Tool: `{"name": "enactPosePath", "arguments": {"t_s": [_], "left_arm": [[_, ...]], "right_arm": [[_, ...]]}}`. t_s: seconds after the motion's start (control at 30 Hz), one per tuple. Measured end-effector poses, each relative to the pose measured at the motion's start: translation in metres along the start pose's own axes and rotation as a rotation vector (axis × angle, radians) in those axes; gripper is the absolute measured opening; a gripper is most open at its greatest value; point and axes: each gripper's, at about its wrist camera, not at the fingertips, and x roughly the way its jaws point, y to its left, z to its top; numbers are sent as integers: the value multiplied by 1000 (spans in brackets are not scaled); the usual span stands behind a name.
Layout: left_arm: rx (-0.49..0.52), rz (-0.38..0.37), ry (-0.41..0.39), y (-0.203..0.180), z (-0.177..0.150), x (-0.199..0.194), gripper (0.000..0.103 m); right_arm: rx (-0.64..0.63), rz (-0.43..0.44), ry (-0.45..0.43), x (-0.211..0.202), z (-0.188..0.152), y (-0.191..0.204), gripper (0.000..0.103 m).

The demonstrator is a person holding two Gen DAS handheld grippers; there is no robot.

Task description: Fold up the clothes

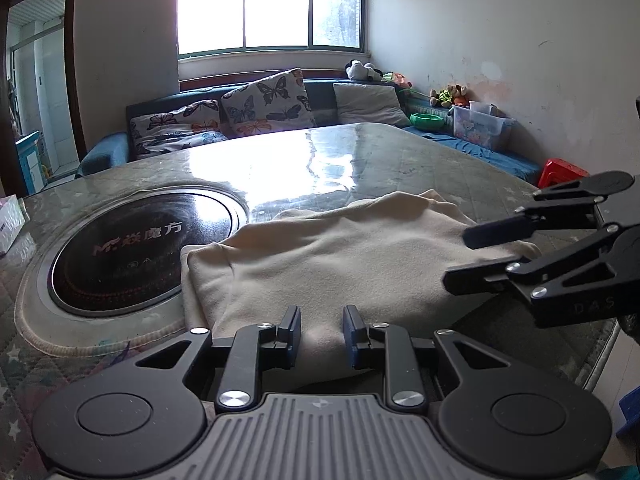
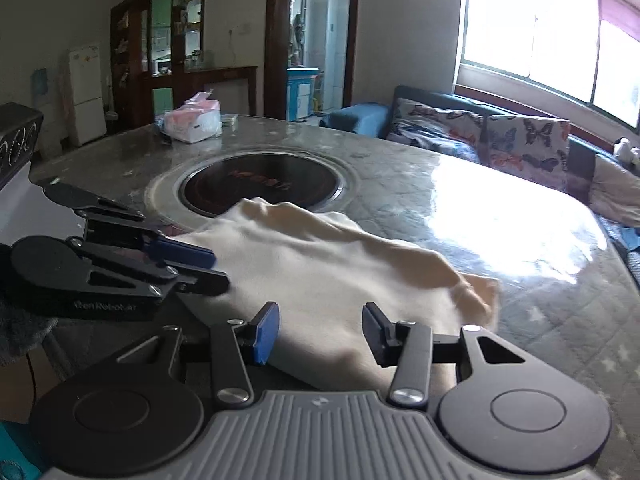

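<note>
A cream cloth (image 1: 340, 256) lies folded on the glass-topped table (image 1: 304, 156), next to the round black cooktop (image 1: 136, 248). It also shows in the right wrist view (image 2: 320, 276). My left gripper (image 1: 321, 326) is open and empty, over the cloth's near edge. My right gripper (image 2: 320, 330) is open and empty, over the cloth's near edge further right. Each gripper shows in the other's view: the right gripper (image 1: 460, 258) at the cloth's right side, the left gripper (image 2: 218, 270) at the cloth's left side. No cloth is between either pair of fingers.
A tissue box (image 2: 196, 122) stands at the table's far side. A sofa with butterfly cushions (image 1: 264, 104) runs under the window. A red stool (image 1: 560, 172) and a clear storage bin (image 1: 480, 126) stand by the right wall.
</note>
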Motion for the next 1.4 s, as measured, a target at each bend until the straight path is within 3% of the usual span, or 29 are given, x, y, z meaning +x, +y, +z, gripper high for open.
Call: {"name": "enactPosePath", "arguments": {"t_s": [0.37, 0.57, 0.9, 1.03, 1.4], "left_arm": [[-4, -5, -4, -1, 5, -4, 27], [5, -53, -25, -14, 12, -6, 28], [20, -65, -4, -22, 10, 4, 28], [3, -70, 9, -19, 7, 5, 29], [-52, -19, 5, 2, 12, 4, 30]], "right_arm": [[47, -61, -5, -20, -9, -20, 45], [72, -121, 20, -23, -20, -31, 44], [78, -148, 15, -29, -23, -36, 44], [93, -141, 34, -26, -26, -40, 44], [70, -63, 21, -4, 14, -46, 43]]}}
